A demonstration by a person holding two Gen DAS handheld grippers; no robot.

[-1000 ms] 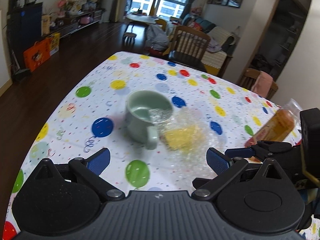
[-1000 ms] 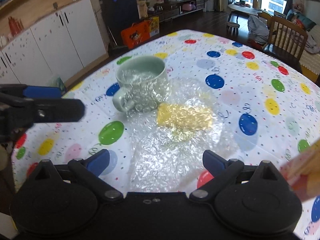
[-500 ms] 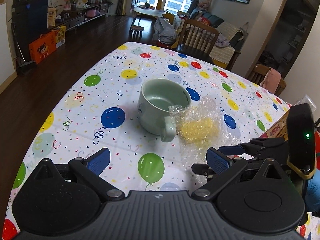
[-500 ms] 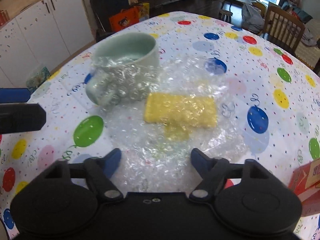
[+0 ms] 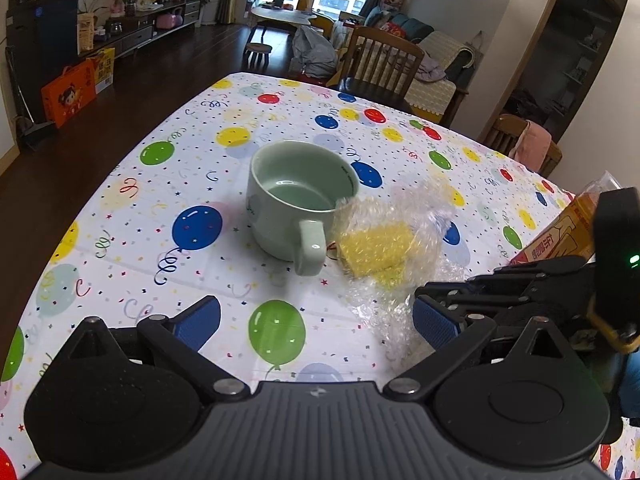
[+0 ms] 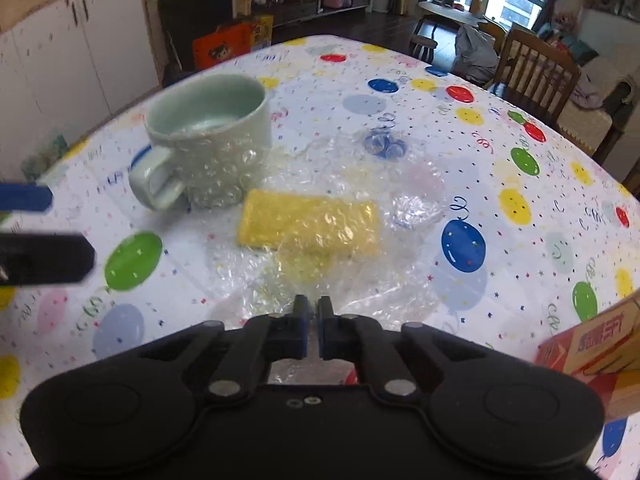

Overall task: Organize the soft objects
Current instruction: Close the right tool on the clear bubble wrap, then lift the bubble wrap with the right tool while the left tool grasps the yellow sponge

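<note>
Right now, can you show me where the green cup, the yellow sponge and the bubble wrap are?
green cup (image 5: 280,220), left wrist view, on its outer wall beside the handle
yellow sponge (image 6: 276,220), right wrist view, on its left end
bubble wrap (image 6: 376,280), right wrist view, on the clear sheet right of the sponge

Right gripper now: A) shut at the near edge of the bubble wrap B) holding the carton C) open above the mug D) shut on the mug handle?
A: the right gripper has just closed, its jaws together at the near edge of the bubble wrap, short of the sponge and away from the mug.
</note>
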